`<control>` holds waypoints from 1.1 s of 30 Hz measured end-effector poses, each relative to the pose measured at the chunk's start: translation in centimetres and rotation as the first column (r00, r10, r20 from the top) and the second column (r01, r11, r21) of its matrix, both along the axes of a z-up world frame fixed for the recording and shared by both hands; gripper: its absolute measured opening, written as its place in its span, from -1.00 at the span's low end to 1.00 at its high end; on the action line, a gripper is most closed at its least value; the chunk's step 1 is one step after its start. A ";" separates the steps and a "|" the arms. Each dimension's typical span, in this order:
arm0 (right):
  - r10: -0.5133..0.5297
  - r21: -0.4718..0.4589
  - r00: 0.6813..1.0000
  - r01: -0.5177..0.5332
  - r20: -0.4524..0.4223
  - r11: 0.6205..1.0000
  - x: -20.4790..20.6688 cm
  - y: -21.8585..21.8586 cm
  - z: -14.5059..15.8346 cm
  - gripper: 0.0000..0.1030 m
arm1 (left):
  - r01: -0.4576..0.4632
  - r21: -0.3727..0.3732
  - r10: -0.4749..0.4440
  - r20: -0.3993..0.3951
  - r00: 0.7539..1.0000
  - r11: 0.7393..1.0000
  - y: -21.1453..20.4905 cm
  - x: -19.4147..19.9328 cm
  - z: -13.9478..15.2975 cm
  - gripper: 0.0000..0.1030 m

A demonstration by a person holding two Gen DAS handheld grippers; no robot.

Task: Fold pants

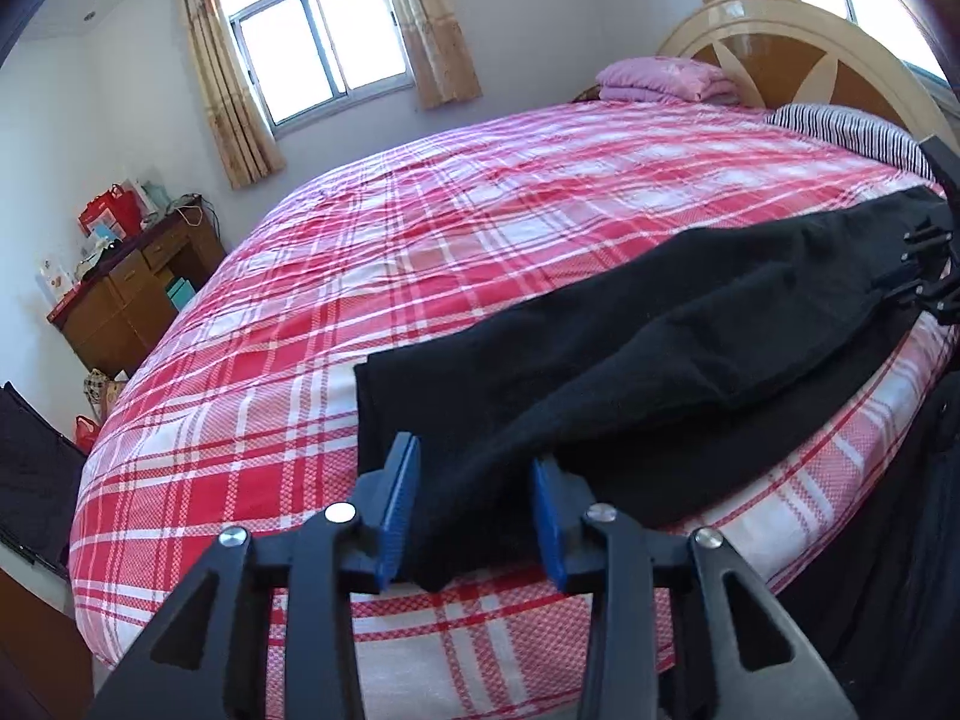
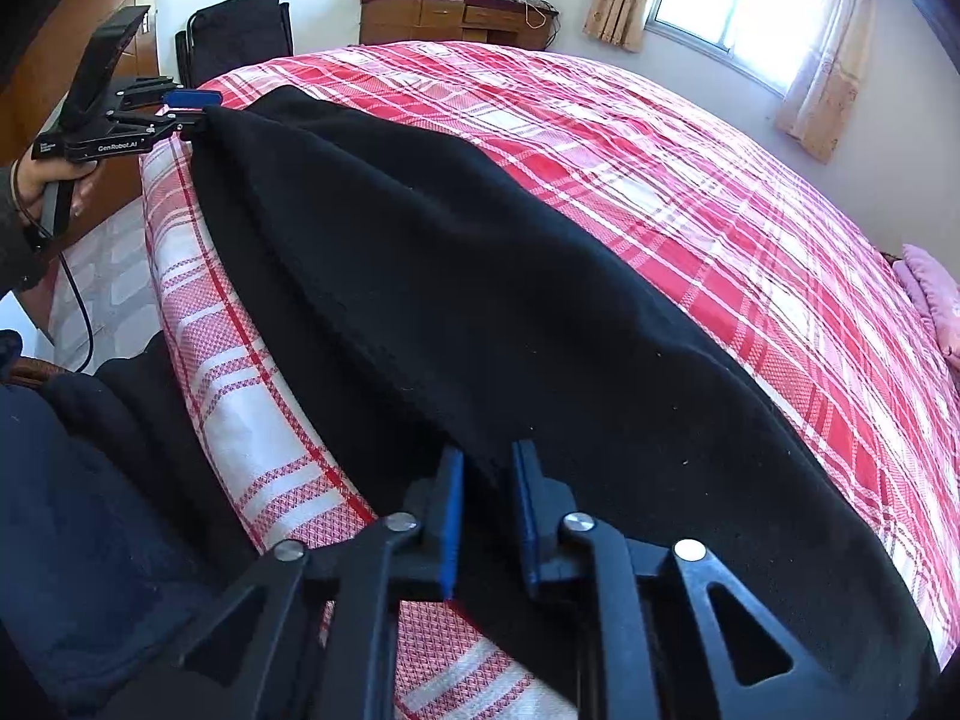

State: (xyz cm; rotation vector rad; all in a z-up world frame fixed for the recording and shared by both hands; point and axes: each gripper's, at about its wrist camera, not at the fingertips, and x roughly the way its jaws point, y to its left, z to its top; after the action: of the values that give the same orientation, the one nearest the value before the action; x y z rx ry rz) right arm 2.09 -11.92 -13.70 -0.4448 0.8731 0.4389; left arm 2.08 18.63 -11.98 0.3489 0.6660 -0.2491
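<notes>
Black pants (image 1: 630,348) lie stretched along the near edge of a bed with a red and white plaid cover (image 1: 420,228). My left gripper (image 1: 474,510) has its blue pads on either side of one end of the pants and grips the cloth. My right gripper (image 2: 487,504) grips the other end of the pants (image 2: 480,276) between its blue pads. The left gripper also shows in the right wrist view (image 2: 186,105), holding the far end. The right gripper shows at the right edge of the left wrist view (image 1: 930,264).
A folded pink blanket (image 1: 666,79) and a striped pillow (image 1: 852,132) lie by the headboard (image 1: 780,42). A wooden desk (image 1: 132,294) with bags stands past the bed's far side. A black chair (image 2: 240,30) stands near the bed's corner.
</notes>
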 end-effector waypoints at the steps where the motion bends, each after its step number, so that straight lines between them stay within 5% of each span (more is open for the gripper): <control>1: -0.002 0.000 1.000 0.002 0.003 1.000 0.0 0.1 0.0 -0.79 | -0.002 0.012 0.002 -0.012 1.000 1.000 0.0 0.2 -0.2 -0.53; 5: -0.009 0.014 1.000 0.009 0.010 1.000 0.2 -0.2 0.4 -0.89 | 0.029 0.064 -0.030 0.015 0.999 0.998 -0.2 0.3 -0.4 -0.73; 13: 0.038 0.109 0.999 -0.040 0.015 0.993 -0.5 -1.1 4.2 -0.93 | 0.048 0.132 -0.070 0.166 0.984 0.990 1.1 0.4 3.1 -0.74; 19: 0.078 -0.036 0.993 -0.081 -0.087 0.996 -0.6 0.6 -0.6 -0.93 | 0.124 0.225 -0.148 0.092 0.985 0.967 1.2 0.0 -2.4 -0.74; 25: 0.071 -0.019 0.992 -0.073 -0.100 0.997 -0.1 0.3 -0.3 -0.93 | 0.146 0.214 -0.176 0.129 0.976 0.966 1.5 -1.0 -2.5 -0.69; 32: 0.065 0.025 0.990 -0.063 -0.127 0.998 -0.4 -0.9 -0.5 -0.92 | 0.190 0.192 -0.212 0.100 0.972 0.963 2.7 -2.9 -2.6 -0.29; 33: 0.063 0.035 0.990 -0.059 -0.129 0.998 -0.5 -1.1 -0.4 -0.91 | 0.185 0.174 -0.203 0.093 0.975 0.967 3.3 -3.0 -2.5 -0.11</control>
State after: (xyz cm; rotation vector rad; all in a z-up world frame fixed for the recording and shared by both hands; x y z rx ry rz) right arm 1.62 -13.04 -14.06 -0.4184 0.9791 0.5417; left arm -0.93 21.88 -14.43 0.5838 0.5451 -0.3606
